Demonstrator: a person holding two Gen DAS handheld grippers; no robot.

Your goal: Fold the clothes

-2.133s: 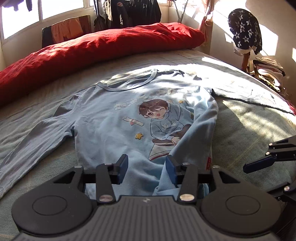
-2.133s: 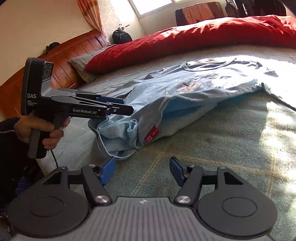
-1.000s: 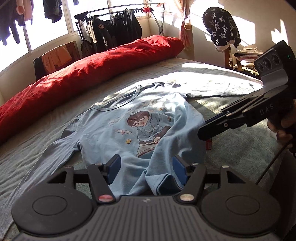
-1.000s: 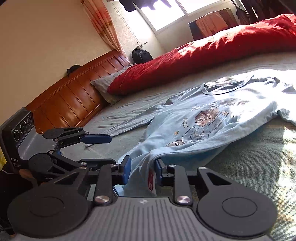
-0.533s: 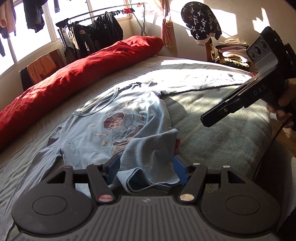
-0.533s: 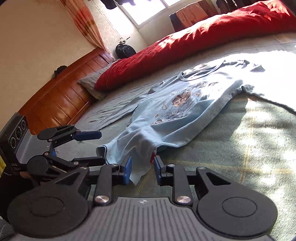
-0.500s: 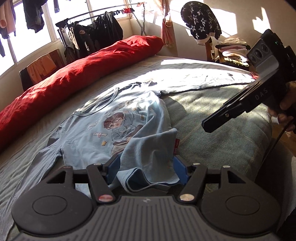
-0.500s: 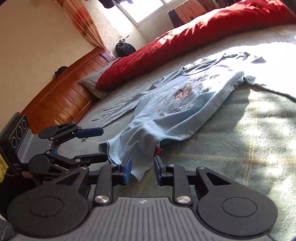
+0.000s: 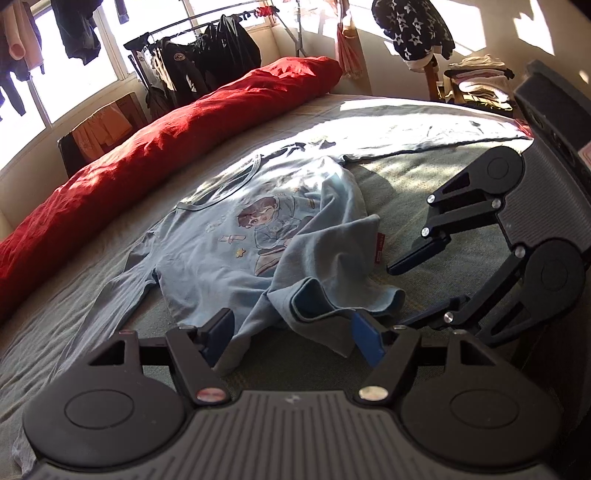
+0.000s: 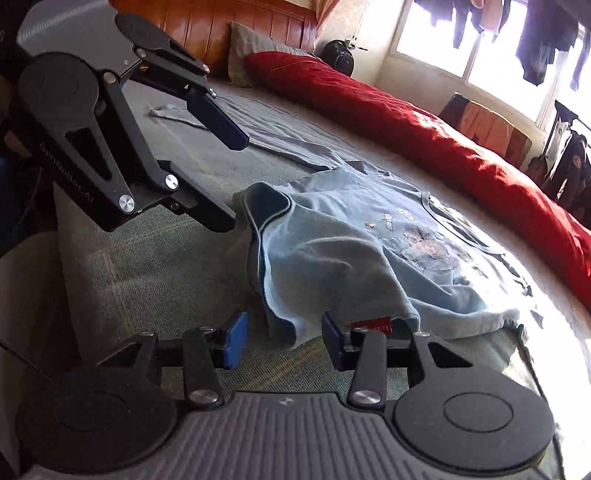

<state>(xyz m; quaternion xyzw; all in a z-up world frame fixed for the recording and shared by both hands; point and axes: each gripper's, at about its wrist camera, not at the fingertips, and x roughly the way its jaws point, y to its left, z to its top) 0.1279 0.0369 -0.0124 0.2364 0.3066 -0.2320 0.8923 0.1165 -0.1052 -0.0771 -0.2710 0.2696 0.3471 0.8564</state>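
Note:
A light blue long-sleeved shirt with a cartoon boy print lies on the grey-green bed. Its right hem corner, with a red tag, is thrown back over the print in a loose heap. My left gripper stands open at the near edge of that heap, with cloth lying between its fingers but not pinched. My right gripper is open too, with the hem fold resting just past its blue pads. Each gripper shows in the other's view: the right gripper and the left gripper.
A long red duvet runs along the far side of the bed. Beyond it is a rack of dark clothes by the window. A wooden headboard and a grey pillow stand at one end, and a stack of folded clothes at the other.
My right gripper has opened and let go of the hem. The lifted corner has dropped onto the shirt. Both grippers have swung closer together, near the bed's edge.

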